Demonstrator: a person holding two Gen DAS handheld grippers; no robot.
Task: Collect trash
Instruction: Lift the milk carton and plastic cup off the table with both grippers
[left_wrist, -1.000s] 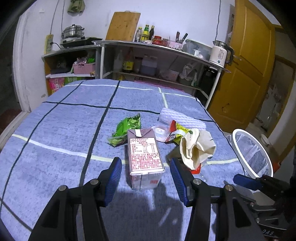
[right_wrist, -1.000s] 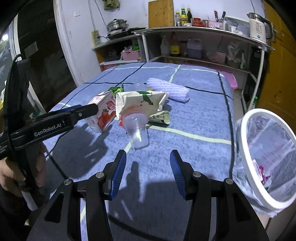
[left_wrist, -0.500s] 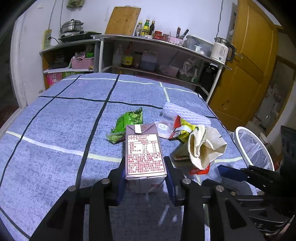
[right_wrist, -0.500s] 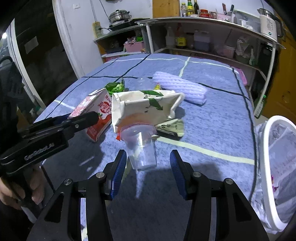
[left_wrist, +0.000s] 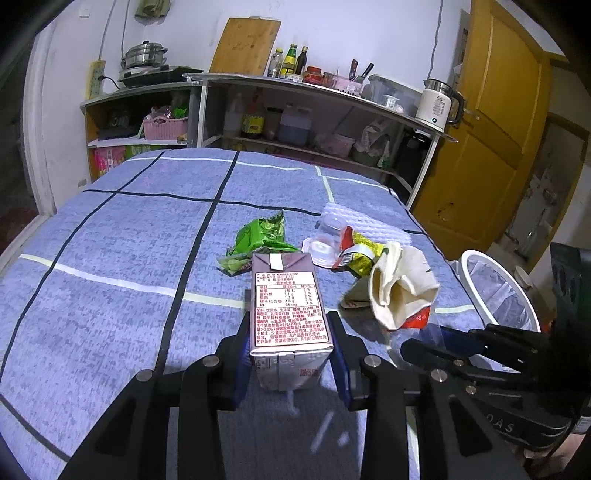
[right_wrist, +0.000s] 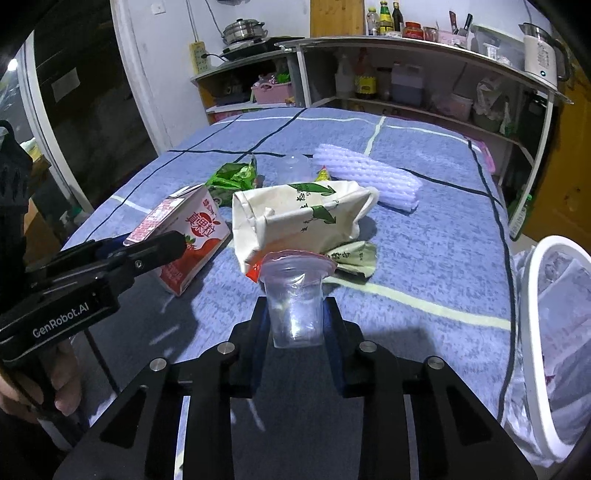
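At the far left of the right wrist view a hand (right_wrist: 44, 387) gripped the handle of the left tongs (left_wrist: 291, 354), whose blue pads were pressed against both sides of a pink-and-white drink carton (left_wrist: 290, 317) — it lay on its side on the blue checked cloth (left_wrist: 122, 266) of the counter, printed label facing up. Just beyond the carton sat a crumpled green wrapper (left_wrist: 260, 236), and to its right a clear lidded tub (left_wrist: 327, 240), a red-and-yellow snack packet (left_wrist: 356, 253) and a cream paper bag (right_wrist: 303, 218) printed with green leaves. Behind these lay a white foam net sleeve (right_wrist: 365, 175). In front of the bag, a clear plastic cup (right_wrist: 295, 299) with a red rim lay on its side between the pads of the right tongs (right_wrist: 295, 321), which were closing on it, pads against its walls. At the far right, off the counter's edge, stood a white-rimmed bin (right_wrist: 532, 295) lined with a clear bag, some scraps already inside.
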